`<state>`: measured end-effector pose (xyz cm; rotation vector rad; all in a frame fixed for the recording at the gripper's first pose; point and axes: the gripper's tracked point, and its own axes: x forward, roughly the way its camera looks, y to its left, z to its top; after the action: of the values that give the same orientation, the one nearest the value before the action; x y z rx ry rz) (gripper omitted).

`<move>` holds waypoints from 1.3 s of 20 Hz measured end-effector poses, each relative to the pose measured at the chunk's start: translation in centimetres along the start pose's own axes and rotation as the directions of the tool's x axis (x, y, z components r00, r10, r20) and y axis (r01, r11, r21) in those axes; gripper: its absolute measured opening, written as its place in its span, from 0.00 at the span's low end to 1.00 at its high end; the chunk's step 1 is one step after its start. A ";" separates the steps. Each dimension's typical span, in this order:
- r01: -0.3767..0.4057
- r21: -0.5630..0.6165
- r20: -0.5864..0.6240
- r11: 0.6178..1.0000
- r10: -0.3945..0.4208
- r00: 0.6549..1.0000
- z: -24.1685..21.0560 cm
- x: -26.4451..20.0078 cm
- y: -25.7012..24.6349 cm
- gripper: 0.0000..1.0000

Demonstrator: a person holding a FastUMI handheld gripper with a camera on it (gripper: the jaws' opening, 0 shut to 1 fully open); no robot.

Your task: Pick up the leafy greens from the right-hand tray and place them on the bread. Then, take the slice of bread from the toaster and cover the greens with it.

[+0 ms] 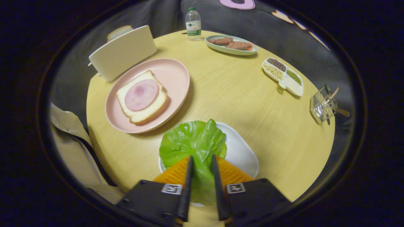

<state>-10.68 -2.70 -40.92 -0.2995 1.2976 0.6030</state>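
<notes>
My gripper is shut on the leafy greens, a bright green leaf that sticks out ahead of the fingers and hangs over the white tray. Beyond and to the left, a pink plate holds a slice of bread topped with a round pink slice of ham. Farther back on the left stands a white toaster with a second bread slice poking out of its top.
At the far side of the round yellow table stand a water bottle and a green dish with meat patties. A divided dish of grains and a small wire rack sit to the right. A beige sleeve is at the left.
</notes>
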 end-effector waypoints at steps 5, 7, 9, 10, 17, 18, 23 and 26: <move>0.018 -0.005 0.017 1.000 -0.018 1.000 0.1 -0.5 0.2 0.10; 0.027 0.031 0.016 0.999 -0.028 0.999 0.1 -0.9 0.2 0.04; 0.037 0.052 0.022 0.998 -0.038 0.999 0.2 -1.5 -0.1 0.04; 0.036 0.067 0.026 0.997 -0.038 0.999 0.4 -1.9 -0.1 0.04; 0.046 0.117 0.088 0.992 -0.056 0.995 2.8 -5.2 0.8 0.04; 0.040 0.117 0.095 0.992 -0.051 0.994 3.2 -5.6 1.3 0.04; 0.025 0.081 0.124 0.996 -0.035 0.992 5.4 -6.8 3.7 0.04; 0.007 0.055 0.133 0.998 -0.015 0.991 6.7 -7.0 5.7 0.04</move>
<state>-9.53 3.73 -31.80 -0.2175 1.1811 0.5677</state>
